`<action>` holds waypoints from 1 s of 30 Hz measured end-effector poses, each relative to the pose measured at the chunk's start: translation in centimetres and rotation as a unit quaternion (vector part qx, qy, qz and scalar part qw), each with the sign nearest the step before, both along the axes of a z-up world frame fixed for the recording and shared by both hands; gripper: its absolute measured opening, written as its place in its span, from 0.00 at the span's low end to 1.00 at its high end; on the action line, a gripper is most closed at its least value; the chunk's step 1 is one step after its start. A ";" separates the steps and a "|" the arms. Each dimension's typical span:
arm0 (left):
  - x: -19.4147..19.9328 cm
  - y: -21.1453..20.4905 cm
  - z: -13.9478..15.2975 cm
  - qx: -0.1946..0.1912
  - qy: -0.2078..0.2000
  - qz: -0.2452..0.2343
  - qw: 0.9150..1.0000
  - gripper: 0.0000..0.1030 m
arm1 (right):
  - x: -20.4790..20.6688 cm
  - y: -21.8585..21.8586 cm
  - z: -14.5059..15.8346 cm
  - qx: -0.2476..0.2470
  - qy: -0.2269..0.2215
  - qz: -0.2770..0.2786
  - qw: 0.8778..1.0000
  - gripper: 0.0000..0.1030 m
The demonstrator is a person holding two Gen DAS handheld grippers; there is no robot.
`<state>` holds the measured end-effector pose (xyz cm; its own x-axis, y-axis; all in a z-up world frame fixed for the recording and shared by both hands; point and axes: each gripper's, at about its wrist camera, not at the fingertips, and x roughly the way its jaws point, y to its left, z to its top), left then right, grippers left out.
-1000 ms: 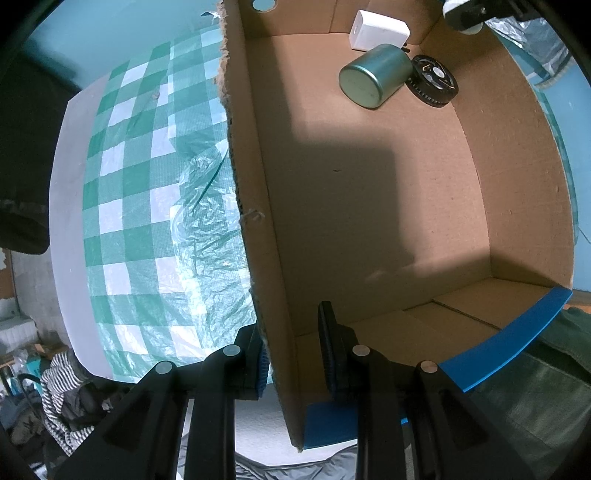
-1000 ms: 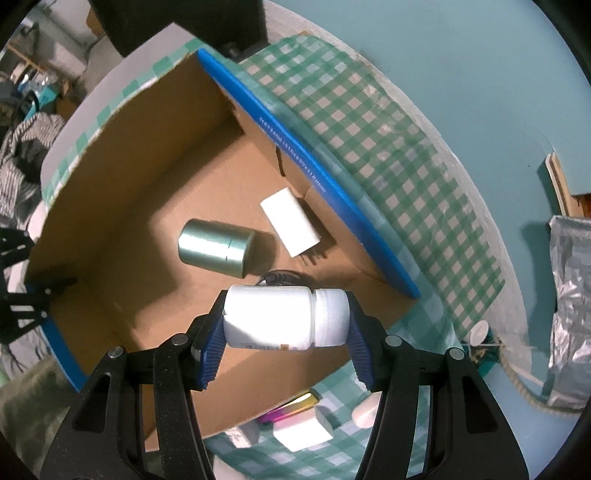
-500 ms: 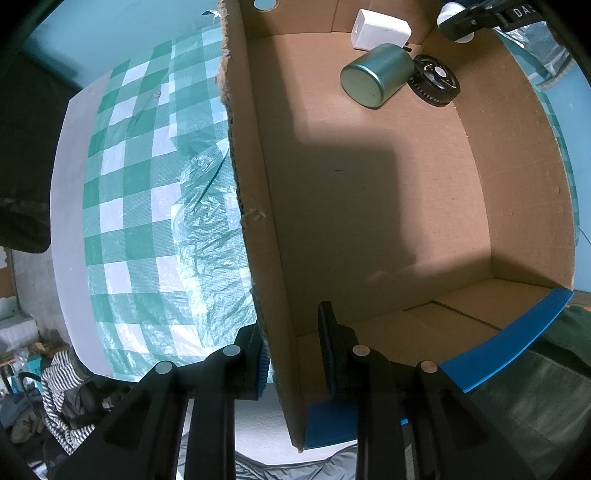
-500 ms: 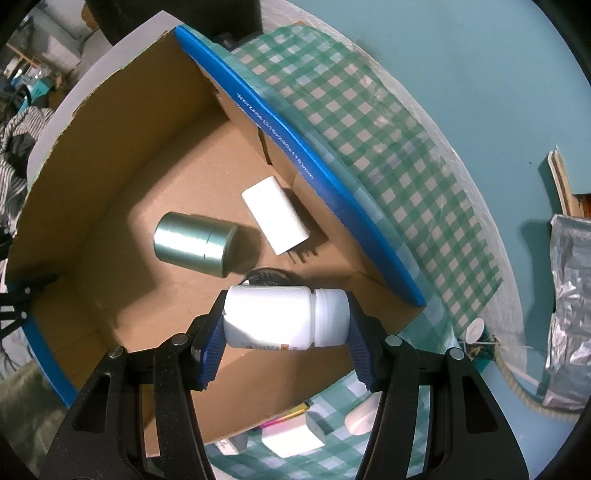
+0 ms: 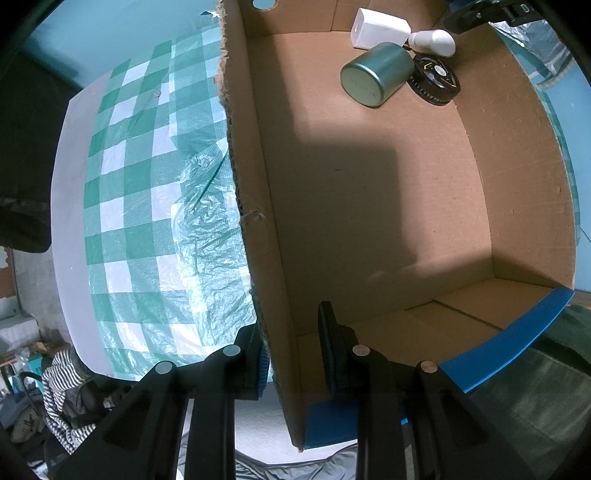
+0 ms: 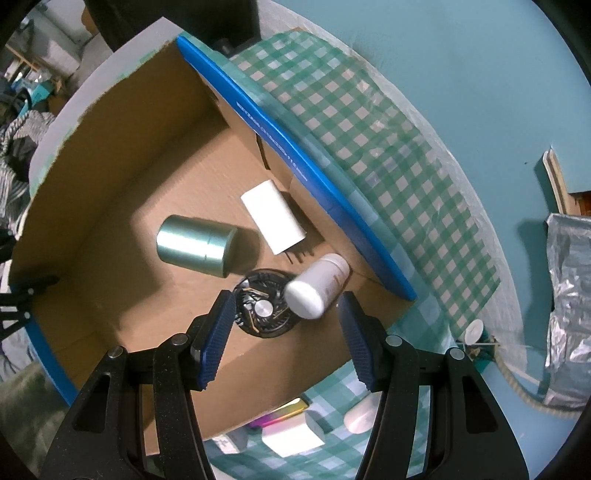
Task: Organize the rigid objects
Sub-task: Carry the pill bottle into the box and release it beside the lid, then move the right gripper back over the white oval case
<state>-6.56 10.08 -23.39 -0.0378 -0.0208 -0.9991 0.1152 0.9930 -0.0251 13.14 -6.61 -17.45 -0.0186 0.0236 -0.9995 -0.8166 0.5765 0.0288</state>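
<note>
My left gripper (image 5: 291,332) is shut on the left wall of the cardboard box (image 5: 369,184), one finger outside and one inside. My right gripper (image 6: 285,314) hangs open above the box's far corner, nothing between its pads. Below it the white bottle (image 6: 317,284) lies tilted in the box, leaning on the black round fan (image 6: 258,314). A green metal tin (image 6: 195,245) lies on its side beside them, and a white charger block (image 6: 273,218) rests by the blue-edged wall. The left wrist view shows the bottle (image 5: 434,40), tin (image 5: 373,74), fan (image 5: 436,79) and charger (image 5: 380,24) at the far end.
The box stands on a green-and-white checked cloth (image 6: 369,147). Outside its near wall lie a white block (image 6: 291,435), an iridescent item (image 6: 280,411) and a small white object (image 6: 360,417). A foil bag (image 6: 569,295) sits at the right. Most of the box floor is bare.
The right gripper's jaws have opened and let go of the white bottle, which now lies in the box against the fan. The left gripper keeps its hold on the box wall.
</note>
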 end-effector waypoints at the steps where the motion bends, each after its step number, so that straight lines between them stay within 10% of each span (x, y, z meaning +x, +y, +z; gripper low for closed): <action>1: 0.0 0.0 0.0 0.000 0.000 0.000 1.000 0.23 | -0.1 -0.1 0.2 0.002 0.000 -0.001 1.000 0.57; 30: 0.3 -0.5 0.2 0.004 0.004 -0.008 1.000 0.23 | -1.3 -10.9 7.2 0.050 -0.023 -0.117 0.992 0.57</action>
<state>-6.21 9.58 -23.21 -0.0462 -0.0130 -0.9988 0.1307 0.9912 -0.0189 11.87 -17.52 -10.22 0.0455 0.1213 -0.9916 -0.6632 0.7460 0.0608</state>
